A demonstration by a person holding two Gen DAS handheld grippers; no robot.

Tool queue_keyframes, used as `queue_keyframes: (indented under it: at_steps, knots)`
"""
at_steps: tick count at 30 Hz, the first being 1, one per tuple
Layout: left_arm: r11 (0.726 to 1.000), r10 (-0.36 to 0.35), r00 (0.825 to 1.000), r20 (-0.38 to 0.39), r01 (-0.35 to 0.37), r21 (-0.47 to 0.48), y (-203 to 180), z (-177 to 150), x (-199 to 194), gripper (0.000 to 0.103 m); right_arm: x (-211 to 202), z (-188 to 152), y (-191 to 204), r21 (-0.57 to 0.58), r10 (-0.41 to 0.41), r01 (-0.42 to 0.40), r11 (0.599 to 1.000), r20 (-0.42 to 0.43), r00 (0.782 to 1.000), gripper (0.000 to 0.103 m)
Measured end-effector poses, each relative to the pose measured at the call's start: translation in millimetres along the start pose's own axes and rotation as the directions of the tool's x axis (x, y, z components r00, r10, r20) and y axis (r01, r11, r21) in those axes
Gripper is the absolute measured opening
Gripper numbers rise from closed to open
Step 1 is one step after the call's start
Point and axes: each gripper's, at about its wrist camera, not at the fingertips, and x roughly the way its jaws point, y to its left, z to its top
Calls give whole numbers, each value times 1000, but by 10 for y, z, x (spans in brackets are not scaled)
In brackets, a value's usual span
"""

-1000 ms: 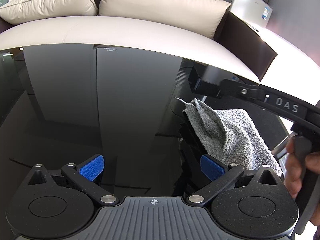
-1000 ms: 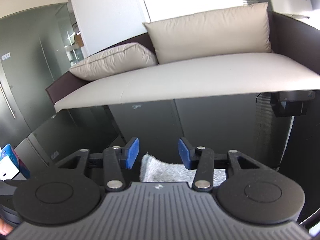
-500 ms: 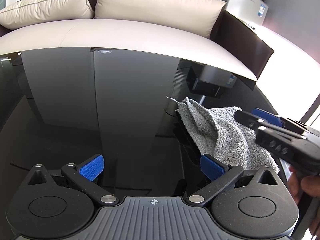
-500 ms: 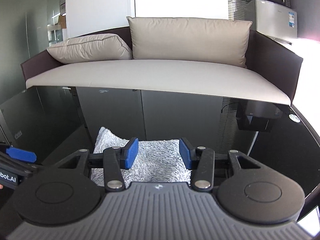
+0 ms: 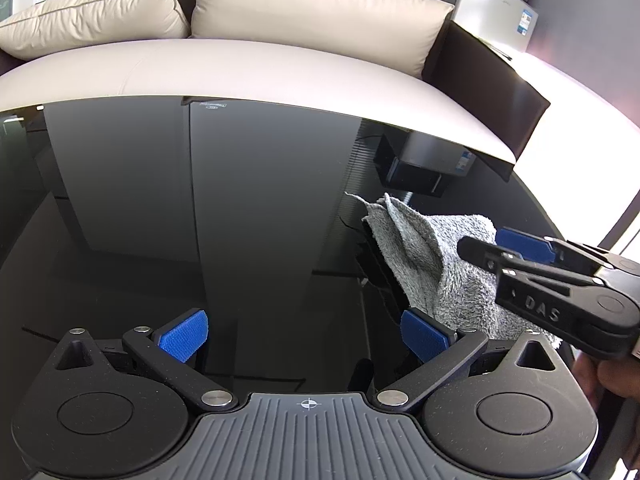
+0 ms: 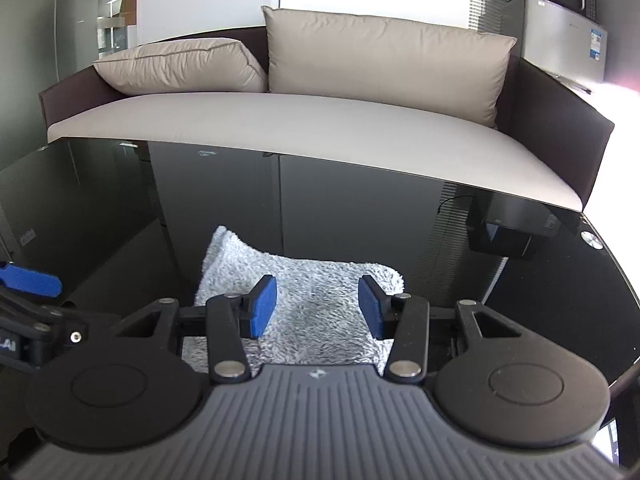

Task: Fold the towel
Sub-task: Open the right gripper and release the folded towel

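Note:
A grey terry towel (image 5: pixel 440 268) lies crumpled on the black glass table (image 5: pixel 200 220), with one corner peaked up at its far left. My left gripper (image 5: pixel 304 334) is open wide just left of the towel, its right pad (image 5: pixel 424 334) near the towel's front edge, nothing between the fingers. My right gripper (image 5: pixel 496 244) comes in from the right over the towel. In the right wrist view the towel (image 6: pixel 316 280) fills the gap below my right gripper (image 6: pixel 316 306), which is open with the blue pads apart and not pressing the cloth.
A sofa (image 6: pixel 320 128) with beige cushions runs along the table's far edge. A silver fridge with a microwave (image 5: pixel 500 8) stands at the back right. The table's curved rim (image 6: pixel 616 264) passes close on the right. A hand (image 5: pixel 616 376) holds the right gripper's handle.
The right gripper rolled level and came down over the towel, so more of the towel shows between its fingers. The left gripper stayed in place and open.

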Motion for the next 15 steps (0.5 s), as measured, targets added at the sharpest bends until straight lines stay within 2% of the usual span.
queue_keyframes:
  at_steps: [5, 10, 13, 15]
  knots:
    - [1000, 6, 1000, 5, -6, -10, 30, 13, -16, 102, -58, 29, 123, -43, 47, -49, 998, -47, 998, 47]
    - [1000, 8, 1000, 7, -8, -20, 44, 17, -26, 102, -10, -53, 268, -103, 12, -22, 994, -96, 995, 47]
    - [1000, 7, 1000, 6, -7, -12, 26, 24, -16, 102, -5, -63, 321, -133, 24, -35, 990, -83, 996, 47]
    - [1000, 8, 1000, 5, -8, -12, 23, 28, -9, 102, -41, -42, 311, -113, 36, -42, 993, -53, 998, 47]
